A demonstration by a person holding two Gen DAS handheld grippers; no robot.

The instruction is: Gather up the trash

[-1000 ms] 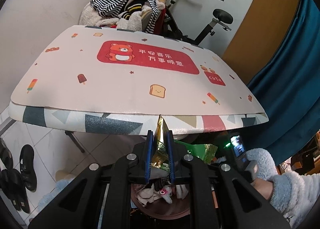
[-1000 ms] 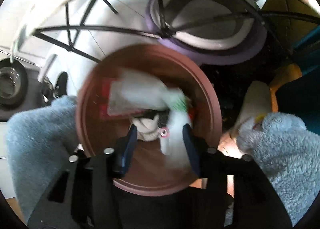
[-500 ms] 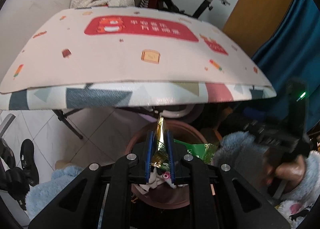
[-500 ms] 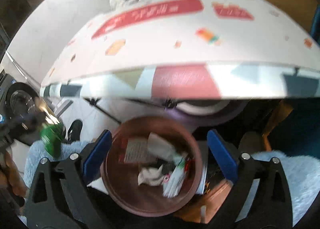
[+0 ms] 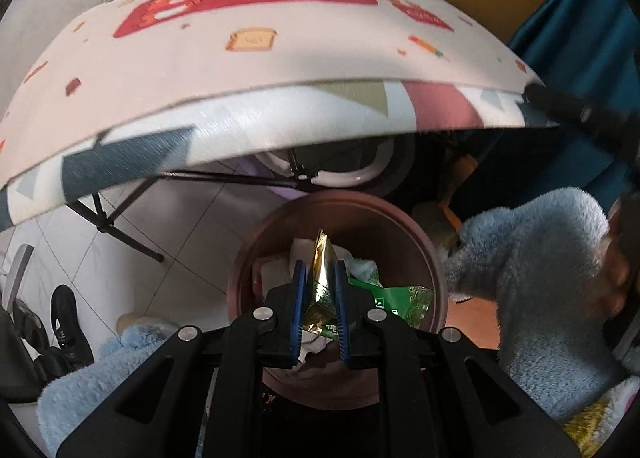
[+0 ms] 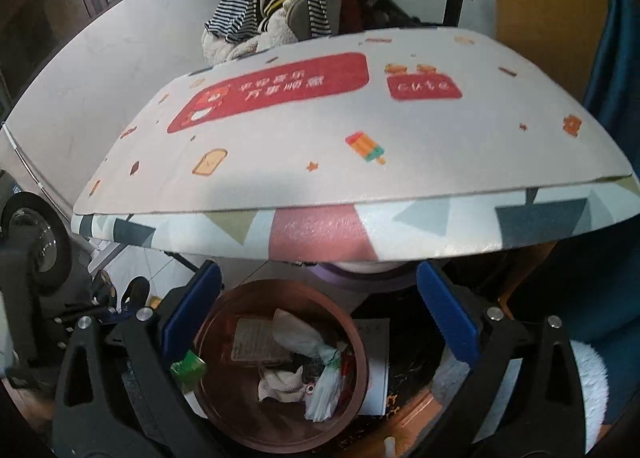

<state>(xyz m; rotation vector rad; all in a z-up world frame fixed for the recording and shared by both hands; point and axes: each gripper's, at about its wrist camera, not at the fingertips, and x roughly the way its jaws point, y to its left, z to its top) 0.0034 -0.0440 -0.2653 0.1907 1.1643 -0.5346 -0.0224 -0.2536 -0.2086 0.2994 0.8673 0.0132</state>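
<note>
My left gripper (image 5: 319, 278) is shut on a crumpled gold and green foil wrapper (image 5: 322, 250) and hangs just above the mouth of a round brown bin (image 5: 400, 225) on the floor. The wrapper's green tail (image 5: 400, 298) trails to the right over the bin. In the right wrist view my right gripper (image 6: 318, 278) stands wide open, with nothing between its blue pads (image 6: 448, 318), above and behind the bin (image 6: 216, 318). Inside the bin lie a white tissue (image 6: 300, 338), a white and green wrapper (image 6: 324, 390) and a flat packet (image 6: 256, 342).
A folding table with a patterned mat (image 5: 280, 77) overhangs the bin; its black legs (image 5: 120, 225) stand to the left. A purple-rimmed white basin (image 5: 352, 173) sits under the table. Black shoes (image 5: 68, 318) lie on the tiles. A fluffy blue sleeve (image 5: 540, 258) is to the right.
My left gripper has sunk with the foil wrapper from the table's edge to just over the bin. My right gripper has opened wide, dropped its white wrapper into the bin, and risen.
</note>
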